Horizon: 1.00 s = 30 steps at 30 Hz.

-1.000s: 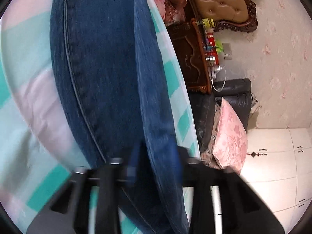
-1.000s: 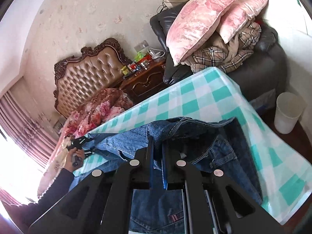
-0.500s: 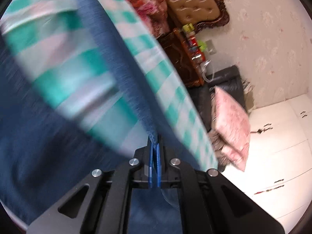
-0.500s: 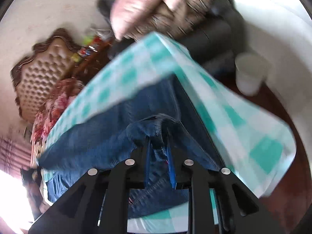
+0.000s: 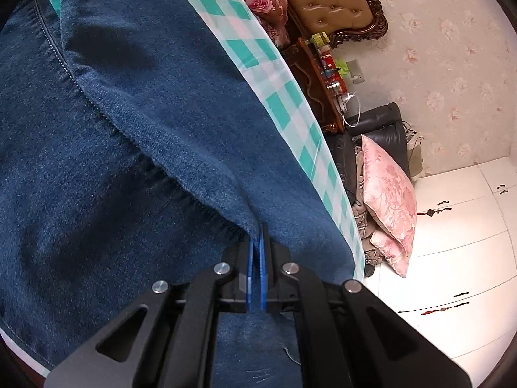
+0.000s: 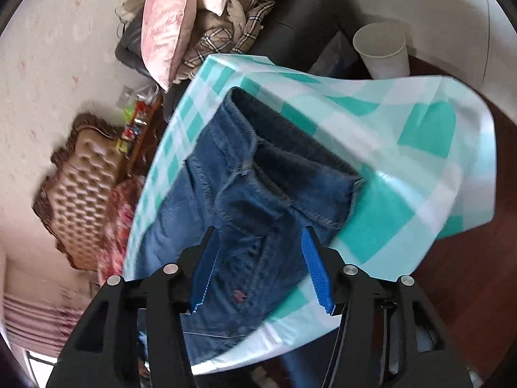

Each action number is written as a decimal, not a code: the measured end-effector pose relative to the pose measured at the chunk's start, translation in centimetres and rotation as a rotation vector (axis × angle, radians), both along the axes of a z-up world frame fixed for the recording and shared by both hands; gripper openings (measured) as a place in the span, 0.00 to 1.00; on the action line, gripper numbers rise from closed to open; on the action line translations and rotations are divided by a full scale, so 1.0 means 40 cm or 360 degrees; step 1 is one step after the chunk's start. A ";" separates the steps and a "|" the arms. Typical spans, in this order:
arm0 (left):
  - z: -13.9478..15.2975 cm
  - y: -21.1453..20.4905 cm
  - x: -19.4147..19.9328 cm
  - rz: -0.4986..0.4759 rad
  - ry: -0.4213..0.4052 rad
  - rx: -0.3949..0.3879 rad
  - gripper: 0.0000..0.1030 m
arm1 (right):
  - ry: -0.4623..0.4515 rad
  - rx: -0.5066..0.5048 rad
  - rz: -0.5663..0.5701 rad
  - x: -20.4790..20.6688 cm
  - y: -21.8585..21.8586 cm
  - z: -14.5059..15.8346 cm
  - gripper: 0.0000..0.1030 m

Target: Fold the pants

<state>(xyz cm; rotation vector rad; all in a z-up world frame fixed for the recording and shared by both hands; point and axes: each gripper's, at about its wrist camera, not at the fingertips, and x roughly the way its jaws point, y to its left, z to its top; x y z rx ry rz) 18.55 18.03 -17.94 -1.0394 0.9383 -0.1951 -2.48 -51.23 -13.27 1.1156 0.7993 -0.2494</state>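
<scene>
Left gripper (image 5: 257,252) clamped on jeans (image 5: 155,135) fold over checked tablecloth (image 5: 278,103); right gripper (image 6: 261,271) wide, holding nothing. Best: lay fold flat, edges aligned, then release.

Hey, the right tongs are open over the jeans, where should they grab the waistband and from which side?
Probably the jeans' waistband corner nearest the right tongs, approached from the checked tablecloth side. There the thick seamed edge lies exposed with bare cloth beside it, so one finger could slip under.
</scene>
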 end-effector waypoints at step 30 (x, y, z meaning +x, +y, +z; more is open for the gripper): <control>0.116 0.002 -0.290 -0.0057 -0.0146 0.0076 0.02 | 0.0256 -0.0313 0.0001 0.099 -0.001 -0.033 0.10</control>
